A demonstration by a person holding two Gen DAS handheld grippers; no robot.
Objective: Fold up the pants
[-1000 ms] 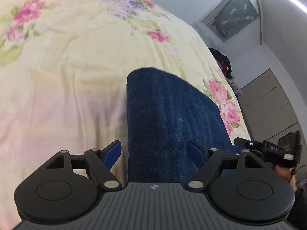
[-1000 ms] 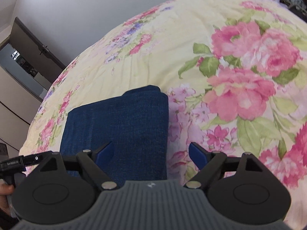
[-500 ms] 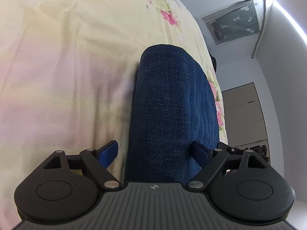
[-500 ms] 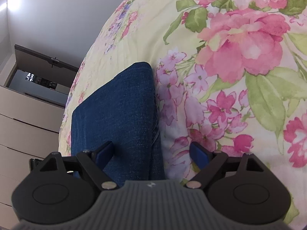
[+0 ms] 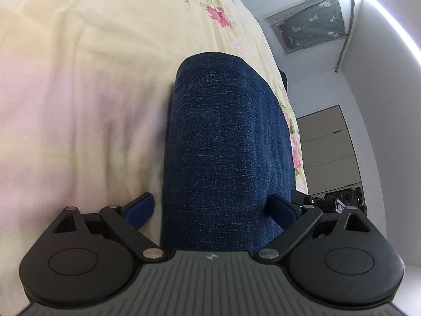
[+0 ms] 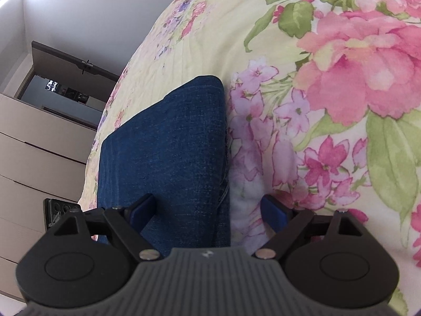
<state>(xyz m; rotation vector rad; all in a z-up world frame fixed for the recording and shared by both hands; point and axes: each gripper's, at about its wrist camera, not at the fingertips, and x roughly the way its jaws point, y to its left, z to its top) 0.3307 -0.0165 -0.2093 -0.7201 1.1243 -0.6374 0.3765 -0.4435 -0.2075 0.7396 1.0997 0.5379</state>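
The pants [image 5: 226, 142] are lying on the bed [image 5: 86, 84] as a compact dark-blue denim bundle, already folded into a narrow block that is running from the near edge toward the far side of the flowered cover. The left gripper [image 5: 211, 210] is hovering low over the bundle's left portion with its fingers [image 5: 139, 209] spread wide, gripping nothing; the denim is sitting between them without being pinched. The right gripper [image 6: 208, 212] is doing the same over the bundle's right edge, its fingers [image 6: 275, 214] wide apart and straddling the seam where cloth meets bedcover, holding nothing. Judging from this, the fold in hand looks finished and released, or the near end is being lined up for one more fold (the near hem is hidden under the gripper bodies, so I cannot tell which). If another fold is wanted, the next move is calling for both sets of fingers to close on the near corners evenly and carry them to the far end, keeping the layers from sliding apart.
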